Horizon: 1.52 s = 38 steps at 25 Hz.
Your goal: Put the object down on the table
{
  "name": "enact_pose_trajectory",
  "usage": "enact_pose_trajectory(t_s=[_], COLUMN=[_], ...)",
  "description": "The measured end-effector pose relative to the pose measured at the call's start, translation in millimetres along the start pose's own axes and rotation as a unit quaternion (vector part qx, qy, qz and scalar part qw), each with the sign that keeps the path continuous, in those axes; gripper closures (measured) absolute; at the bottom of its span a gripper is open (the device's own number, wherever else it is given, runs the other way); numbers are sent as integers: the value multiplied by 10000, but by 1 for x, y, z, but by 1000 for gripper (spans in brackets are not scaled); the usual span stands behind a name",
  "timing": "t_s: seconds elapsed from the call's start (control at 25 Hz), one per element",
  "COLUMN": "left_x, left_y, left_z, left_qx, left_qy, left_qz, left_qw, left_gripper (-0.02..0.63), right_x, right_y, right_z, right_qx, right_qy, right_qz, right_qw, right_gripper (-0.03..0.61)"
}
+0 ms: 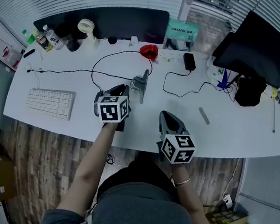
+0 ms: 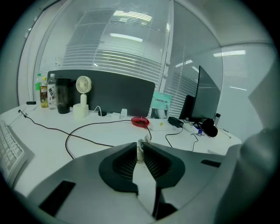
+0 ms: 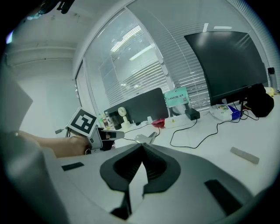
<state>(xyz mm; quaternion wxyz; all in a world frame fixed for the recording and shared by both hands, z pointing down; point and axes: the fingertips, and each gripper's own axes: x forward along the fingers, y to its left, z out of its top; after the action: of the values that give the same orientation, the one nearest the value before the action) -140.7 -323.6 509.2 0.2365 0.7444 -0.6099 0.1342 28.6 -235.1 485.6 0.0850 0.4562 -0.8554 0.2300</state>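
- Now, the left gripper (image 2: 140,148) has its fingers pressed almost together, and the thin edge of the grey metal object (image 1: 140,86) sits pinched in the narrow slit between their tips.
- From the head view, that object juts out just beyond the left fingers, over the white desk (image 1: 83,85); whether its base touches the desk, no view settles.
- The right gripper (image 3: 142,145) shows its fingers closed tip to tip, nothing between them.
- It hangs over the desk's near edge, well apart from the object, which stands ahead of its fingers and off to their left.
- A black cable (image 1: 101,60) loops across the desk just past the left fingers, running behind the object.
- Further out beyond the left fingers lies a red item (image 1: 149,50).
- A white keyboard (image 1: 50,103) rests well to the left of the left fingers.
- A small grey bar (image 1: 204,116) lies to the right of the right fingers, close by.
- Far beyond the right fingers, a dark monitor (image 1: 266,47) stands with headphones (image 1: 249,90) below it.
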Motion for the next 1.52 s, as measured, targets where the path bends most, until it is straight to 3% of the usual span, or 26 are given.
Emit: enact_pose_trajectory(t_s=[0.32,0.84,1.52], left_x=[-38,-90,-122], left_y=[-2,-6,-8], left_z=[-7,-19,-29], left_qx=[-64,211,289], left_qy=[-175,-332,-438], left_qz=[-113,-142,-75], left_qw=[9998,9991,9986], left_gripper=[571,586,586], right_x=[-3,-10,-24], right_y=[15,37,50], right_z=[1,2,4], right_qx=[-123,-337,-675], right_qy=[-33,-72,-182], right_qz=[61,149,69], right_qw=[9999,9993,9975], right_gripper=[575,575,578])
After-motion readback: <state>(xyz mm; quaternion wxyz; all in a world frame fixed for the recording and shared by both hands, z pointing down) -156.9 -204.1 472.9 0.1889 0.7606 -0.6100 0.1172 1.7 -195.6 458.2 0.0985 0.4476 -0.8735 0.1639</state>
